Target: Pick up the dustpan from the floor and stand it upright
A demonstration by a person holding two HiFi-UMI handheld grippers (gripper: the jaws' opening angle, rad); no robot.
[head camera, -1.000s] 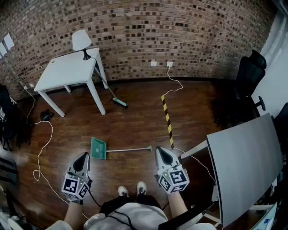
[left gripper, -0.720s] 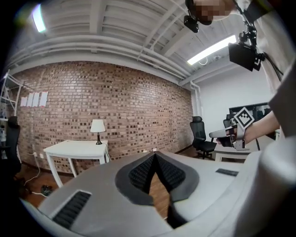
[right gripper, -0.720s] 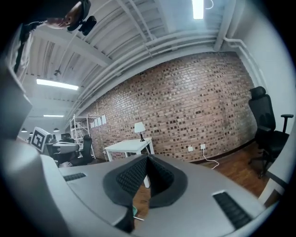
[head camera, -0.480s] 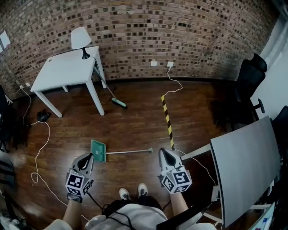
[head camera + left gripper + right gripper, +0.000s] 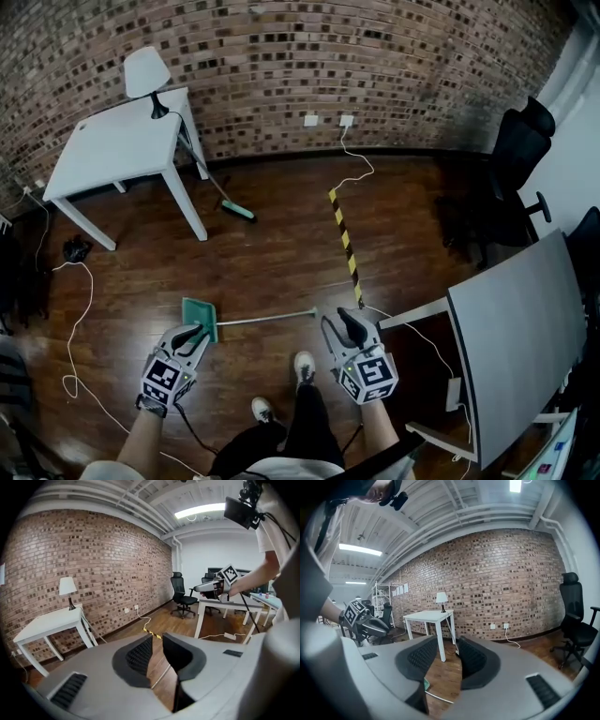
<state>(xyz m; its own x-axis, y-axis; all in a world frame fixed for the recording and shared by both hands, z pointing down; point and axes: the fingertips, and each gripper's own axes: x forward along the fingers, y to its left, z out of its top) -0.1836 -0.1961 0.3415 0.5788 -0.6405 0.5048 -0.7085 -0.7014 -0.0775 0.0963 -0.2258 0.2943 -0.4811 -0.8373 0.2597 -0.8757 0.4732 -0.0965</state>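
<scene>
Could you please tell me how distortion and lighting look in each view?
Head view: the fisheye lens bows the brick wall into an arc. Left gripper view: a dark round vignette frames the picture, and the ceiling light is blown out. Right gripper view: same vignette, with the white table fairly sharp.

The left gripper [image 5: 192, 333] and right gripper [image 5: 339, 321] are grey, with black ribbed pads [image 5: 138, 654] and black-and-white marker cubes [image 5: 165, 380] — the person wears white shoes [image 5: 304, 367], seemingly dark trousers [image 5: 307, 422].

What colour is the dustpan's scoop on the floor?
Green. The head view shows the dustpan best.
</scene>
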